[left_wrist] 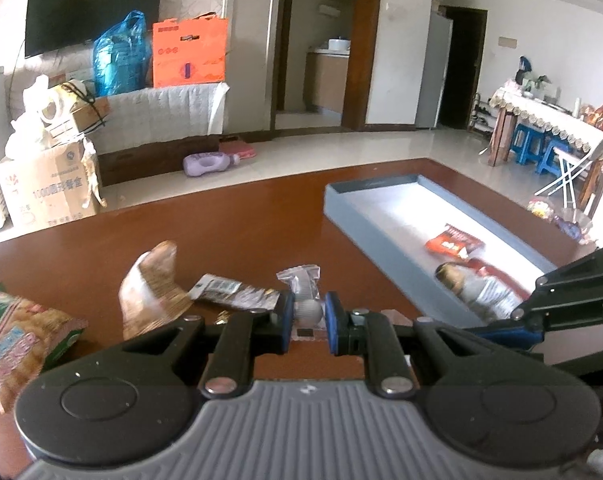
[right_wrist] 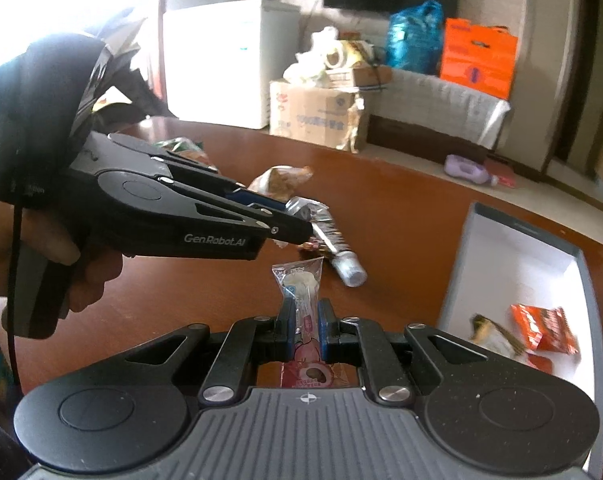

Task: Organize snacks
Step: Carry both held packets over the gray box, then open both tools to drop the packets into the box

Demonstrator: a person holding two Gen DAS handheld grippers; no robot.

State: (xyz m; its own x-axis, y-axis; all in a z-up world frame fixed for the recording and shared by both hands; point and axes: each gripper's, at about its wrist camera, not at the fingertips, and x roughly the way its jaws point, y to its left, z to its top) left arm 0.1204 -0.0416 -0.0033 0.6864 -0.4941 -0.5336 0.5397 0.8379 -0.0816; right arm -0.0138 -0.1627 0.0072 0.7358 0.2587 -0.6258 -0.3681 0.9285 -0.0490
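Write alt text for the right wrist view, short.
The right gripper is shut on a clear-wrapped snack above a brown table. The left gripper, held in a hand, also grips a snack, and a grey tray at right holds orange packets.

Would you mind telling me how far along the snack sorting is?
Done: a red packet lies in the grey tray. In hand: the left gripper and right gripper each pinch a clear wrapped snack. Left: the green bag and others on the table.
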